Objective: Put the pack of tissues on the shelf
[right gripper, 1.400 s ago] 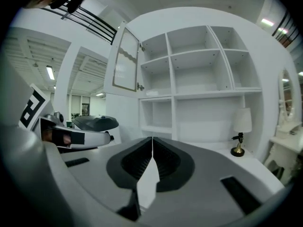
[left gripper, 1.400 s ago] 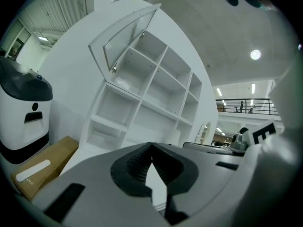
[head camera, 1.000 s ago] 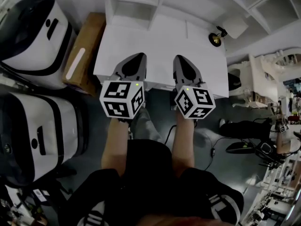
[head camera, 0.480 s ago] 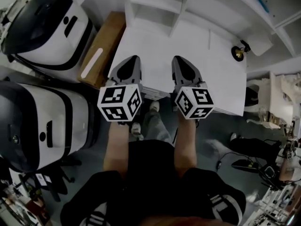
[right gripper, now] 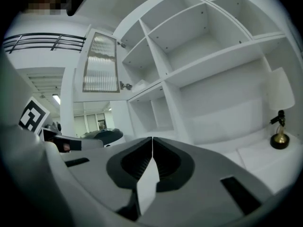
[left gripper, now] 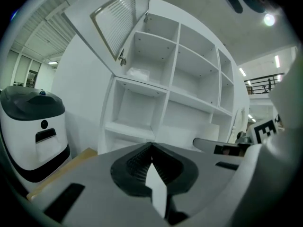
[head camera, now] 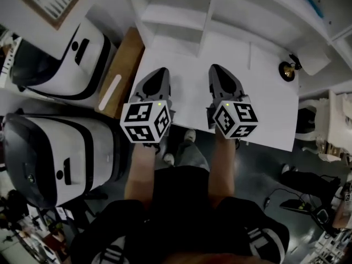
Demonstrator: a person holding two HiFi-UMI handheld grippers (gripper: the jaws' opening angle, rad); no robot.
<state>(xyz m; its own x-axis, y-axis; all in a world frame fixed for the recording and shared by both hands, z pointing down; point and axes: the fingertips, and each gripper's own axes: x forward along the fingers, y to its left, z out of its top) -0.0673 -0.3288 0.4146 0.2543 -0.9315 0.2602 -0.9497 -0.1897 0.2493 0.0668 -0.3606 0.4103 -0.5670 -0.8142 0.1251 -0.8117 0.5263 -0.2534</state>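
Left claw [head camera: 161,71] and right claw [head camera: 216,67] hover side by side over the near edge of the white desk [head camera: 264,103]. Each is pressed together with nothing between its jaws. A small brass lamp [head camera: 287,70] stands at the desk's far right. Beyond rises the white shelf [head camera: 181,15], one louvred door [left gripper: 120,25] swung open. Beside that door's hinge a white pack [left gripper: 138,73] lies in a compartment, too small to tell if it is tissues.

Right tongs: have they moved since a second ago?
Yes. The right tongs advanced toward the shelf; their tip is now level with the lamp, earlier short of it.
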